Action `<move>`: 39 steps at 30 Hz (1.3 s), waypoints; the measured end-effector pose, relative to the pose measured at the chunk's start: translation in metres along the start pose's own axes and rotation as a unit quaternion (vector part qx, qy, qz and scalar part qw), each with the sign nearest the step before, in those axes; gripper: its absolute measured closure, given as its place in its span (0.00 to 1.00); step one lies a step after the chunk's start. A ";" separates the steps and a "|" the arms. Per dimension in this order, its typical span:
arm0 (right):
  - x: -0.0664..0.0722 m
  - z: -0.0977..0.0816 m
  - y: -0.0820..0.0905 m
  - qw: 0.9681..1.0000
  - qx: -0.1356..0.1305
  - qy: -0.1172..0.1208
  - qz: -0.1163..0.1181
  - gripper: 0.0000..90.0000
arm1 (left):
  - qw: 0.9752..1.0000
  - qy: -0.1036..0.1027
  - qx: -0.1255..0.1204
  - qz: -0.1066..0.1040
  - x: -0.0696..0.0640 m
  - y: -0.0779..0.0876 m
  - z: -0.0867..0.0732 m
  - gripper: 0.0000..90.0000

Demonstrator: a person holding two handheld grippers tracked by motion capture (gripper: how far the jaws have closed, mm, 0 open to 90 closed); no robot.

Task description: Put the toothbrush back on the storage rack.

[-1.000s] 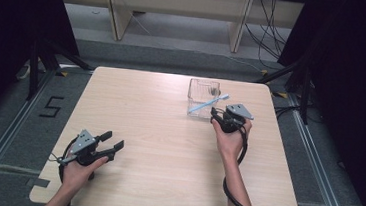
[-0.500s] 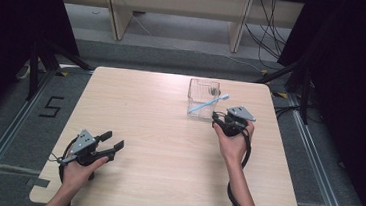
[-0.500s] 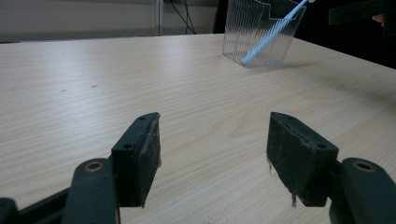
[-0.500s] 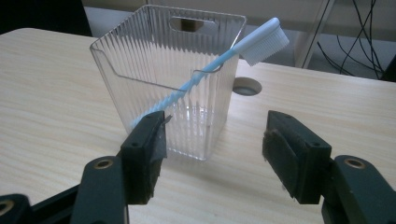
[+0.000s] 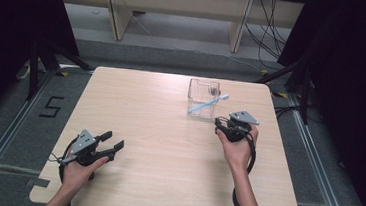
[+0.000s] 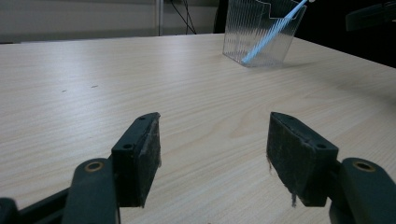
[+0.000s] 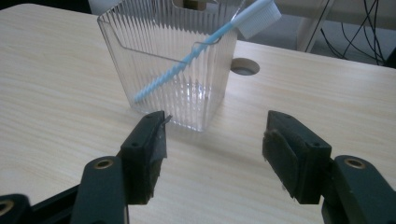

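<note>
toothbrush (image 7: 205,44) leans in clear holder (image 7: 154,60), open right claw (image 7: 212,156) near.

table (image 5: 170,112): pale beige wood grain w/ fine darker streaks. container (image 7: 177,60) at far right: clear plastic, ribbed w/ vertical lines all round. toothbrush (image 7: 205,46) in it: light blue handle w/ a twisted spiral look, white head. left gripper (image 5: 109,144) near left: black jaws & body, grey plate on top. right gripper (image 5: 222,124): black too, grey plate. floor (image 5: 12,133) grey, black "5" marked at left. far shelving beige.
</note>
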State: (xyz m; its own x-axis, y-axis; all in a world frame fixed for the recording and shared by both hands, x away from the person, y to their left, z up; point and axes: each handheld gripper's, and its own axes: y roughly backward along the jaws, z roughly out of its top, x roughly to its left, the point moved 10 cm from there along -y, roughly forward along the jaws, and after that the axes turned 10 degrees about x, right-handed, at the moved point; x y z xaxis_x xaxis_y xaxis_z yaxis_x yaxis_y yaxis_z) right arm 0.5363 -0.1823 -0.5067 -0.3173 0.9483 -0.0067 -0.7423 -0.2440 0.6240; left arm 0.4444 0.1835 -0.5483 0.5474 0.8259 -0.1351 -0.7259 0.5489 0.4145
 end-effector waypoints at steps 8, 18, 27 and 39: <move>-0.006 -0.018 0.011 1.000 0.024 -0.001 0.001 0.44 | 1.000 -0.001 -0.001 0.000 0.000 0.000 0.000 0.38; -0.016 -0.049 0.026 0.998 0.066 -0.004 -0.005 0.42 | 1.000 0.000 -0.002 0.000 0.000 0.000 0.000 0.38; -0.018 -0.069 0.038 0.996 0.086 -0.004 0.001 0.41 | 1.000 0.000 -0.004 -0.001 -0.001 0.000 0.001 0.38; -0.017 -0.102 0.051 0.994 0.112 -0.010 0.003 0.40 | 1.000 0.000 -0.002 0.001 0.000 0.000 0.000 0.38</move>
State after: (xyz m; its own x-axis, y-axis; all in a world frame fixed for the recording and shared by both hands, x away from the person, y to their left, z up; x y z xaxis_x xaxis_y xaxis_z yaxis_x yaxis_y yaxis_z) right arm 0.4429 -0.2316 -0.5545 -0.3073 0.9515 0.0123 -0.5892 -0.2004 0.7828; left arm 0.4444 0.1832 -0.5480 0.5461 0.8269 -0.1342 -0.7283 0.5478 0.4117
